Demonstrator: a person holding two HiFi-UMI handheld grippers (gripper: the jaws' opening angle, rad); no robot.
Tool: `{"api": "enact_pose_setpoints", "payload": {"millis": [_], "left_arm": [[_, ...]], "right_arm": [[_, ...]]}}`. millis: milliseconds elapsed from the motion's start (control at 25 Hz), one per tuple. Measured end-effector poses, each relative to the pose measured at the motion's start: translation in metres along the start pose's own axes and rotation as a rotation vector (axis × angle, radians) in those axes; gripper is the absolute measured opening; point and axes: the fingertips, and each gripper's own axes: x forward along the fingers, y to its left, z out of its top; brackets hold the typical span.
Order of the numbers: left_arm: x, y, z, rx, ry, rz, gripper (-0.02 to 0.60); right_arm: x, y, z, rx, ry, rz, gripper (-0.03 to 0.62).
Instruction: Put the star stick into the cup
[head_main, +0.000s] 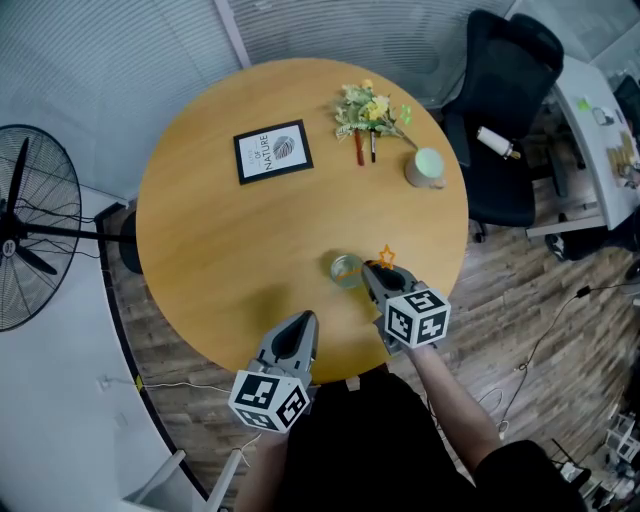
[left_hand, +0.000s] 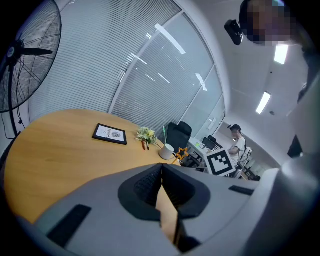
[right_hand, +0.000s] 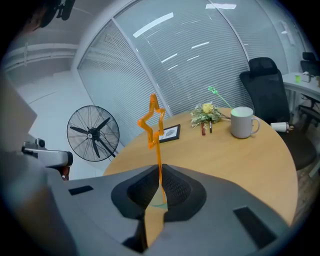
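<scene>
Right gripper (right_hand: 159, 175) pinches star stick (right_hand: 158, 152) near clear cup (head_main: 346, 270); best centre over rim, lower straight. Left gripper (left_hand: 162, 170) jaws pressed together, empty.

fan (head_main: 25, 240) cut by left edge, cup (right_hand: 156, 203) mostly behind fingers (right_hand: 179, 191)
</scene>
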Motion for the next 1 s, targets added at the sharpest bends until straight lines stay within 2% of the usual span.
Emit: {"api": "enact_pose_setpoints", "payload": {"millis": [1000], "left_arm": [[0.004,-0.006,-0.002,0.008,0.014,-0.012,-0.002]], "right_arm": [[0.002,-0.013,-0.013,0.008,0.043,-0.017,0.045]]}}
